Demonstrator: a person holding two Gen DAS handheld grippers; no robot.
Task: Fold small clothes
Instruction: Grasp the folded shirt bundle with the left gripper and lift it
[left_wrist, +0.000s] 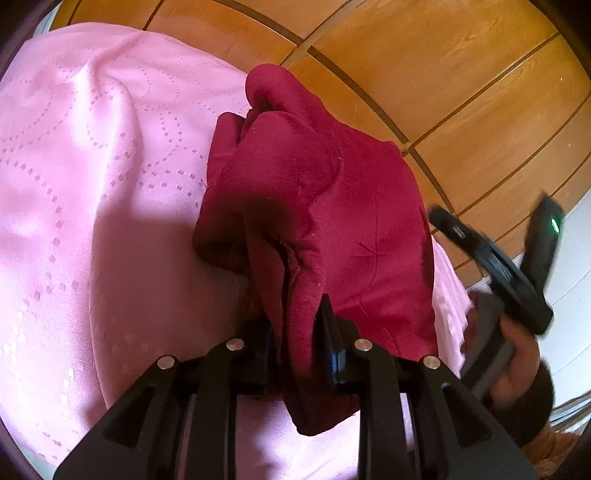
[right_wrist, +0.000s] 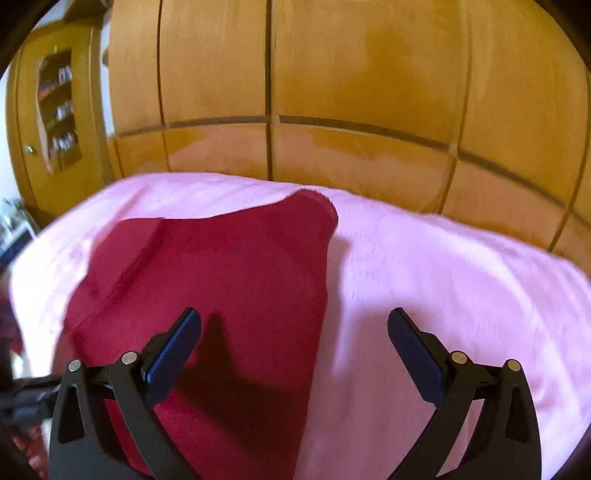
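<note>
Left wrist view: left gripper (left_wrist: 299, 325) clamped on bunched maroon garment (left_wrist: 317, 206) over pink bedspread (left_wrist: 92, 155); right gripper (right_wrist: 294, 325) spread wide above it, holding nothing; fold begun, far from finished.

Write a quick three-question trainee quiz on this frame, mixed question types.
1. True or false: the left gripper is shut on the red garment.
2. Multiple choice: the right gripper has its jaws (A) shut on the garment, (B) open above it, (C) shut on the pink sheet.
3. Fill in: behind the bed stands a wooden ____.

Key: 1 true; 2 B; 3 wardrobe.
</note>
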